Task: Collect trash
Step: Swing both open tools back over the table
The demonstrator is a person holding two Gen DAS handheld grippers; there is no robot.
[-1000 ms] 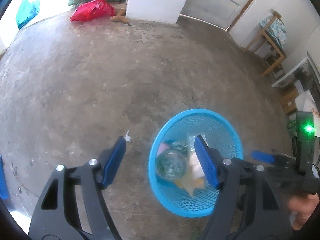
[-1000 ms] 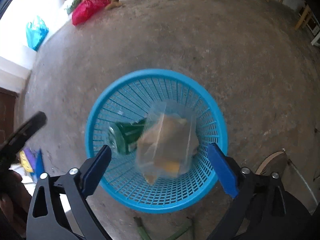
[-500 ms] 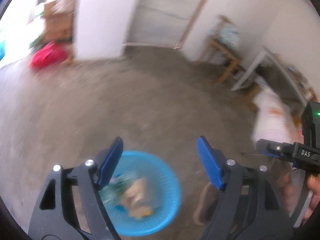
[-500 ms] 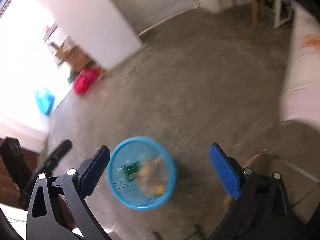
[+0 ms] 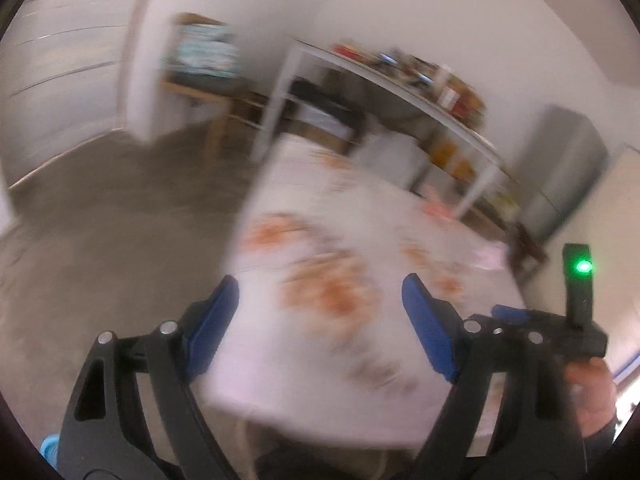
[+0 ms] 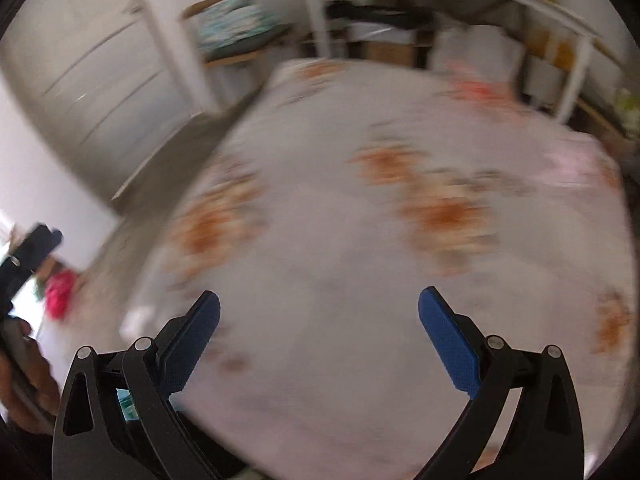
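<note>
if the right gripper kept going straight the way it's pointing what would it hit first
Most likely the floral tablecloth on the table: the open, empty right gripper points at it, nothing shows between. The frame is blurred, so depth is uncertain.

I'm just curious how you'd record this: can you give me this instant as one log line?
left tool: open, holding nothing | right tool: open, holding nothing | both face the floral table | view blurred | possible trash at the far edge, unclear

Table with white, orange-flowered cloth [image 6: 360,260] fills foreground; view blurred. White shelving unit [image 5: 400,80] behind it, cluttered. Red bag [image 6: 58,294] on floor, far left.
</note>
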